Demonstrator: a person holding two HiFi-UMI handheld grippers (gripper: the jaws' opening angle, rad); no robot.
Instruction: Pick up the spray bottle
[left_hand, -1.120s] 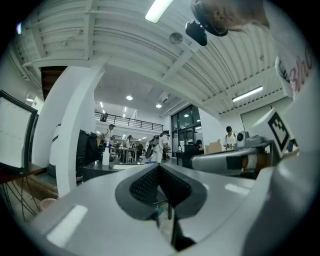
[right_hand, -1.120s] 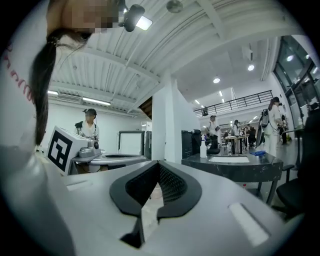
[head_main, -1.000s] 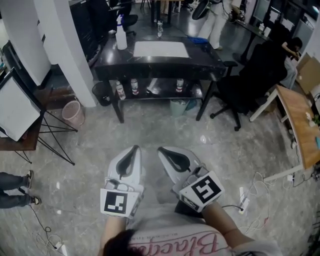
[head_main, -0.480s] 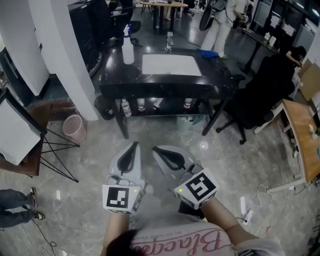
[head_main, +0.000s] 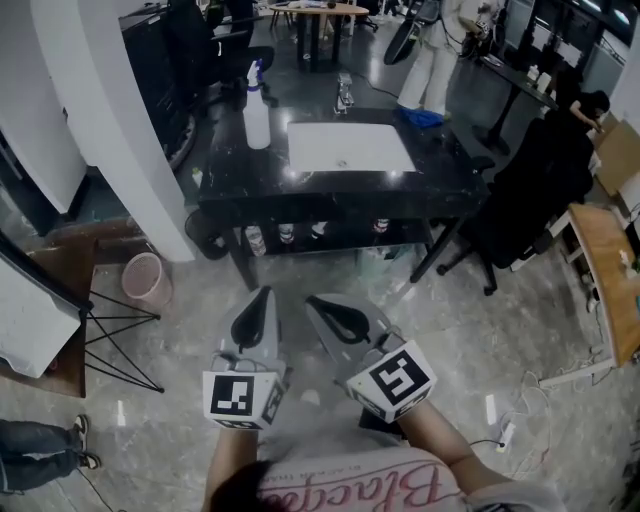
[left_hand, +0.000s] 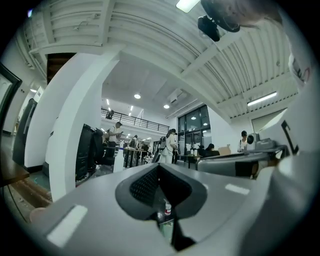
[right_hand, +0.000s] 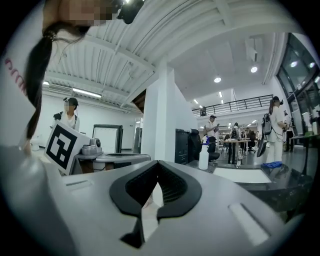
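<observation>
As you walk forward, the spray bottle (head_main: 257, 110) sits lower and larger in the head view than it did a second ago. It stands upright at the far left corner of the black worktop (head_main: 240, 182), untouched. It also shows in the right gripper view (right_hand: 203, 157), upright and well ahead of the tips.

The approach is under way but the reach is not. Bare floor still lies between you and the worktop's near edge, and the bottle is well apart from both claws.

Your left claw (head_main: 262, 298) and right claw (head_main: 318, 302) ride side by side, pointing level toward the worktop as before. Each gripper view shows its jaws closed tip to tip with nothing held. Judging from that, one claw will have to spread before it can take the bottle's body, and you need to come closer first.

Counted:
- Spray bottle: one.
- Claws: two, both closed and empty.
- Worktop: one.
- White sheet (head_main: 350, 147) lying flat at the worktop's middle: one.
- Clear bottle (head_main: 344, 92) at the far edge: one.
- Blue cloth (head_main: 420, 118) at the far right corner: one.
- Small bottles (head_main: 287, 233) on the shelf beneath: four, as far as I can tell.
- Pink bin (head_main: 146, 281) on the floor to the left: one.
</observation>
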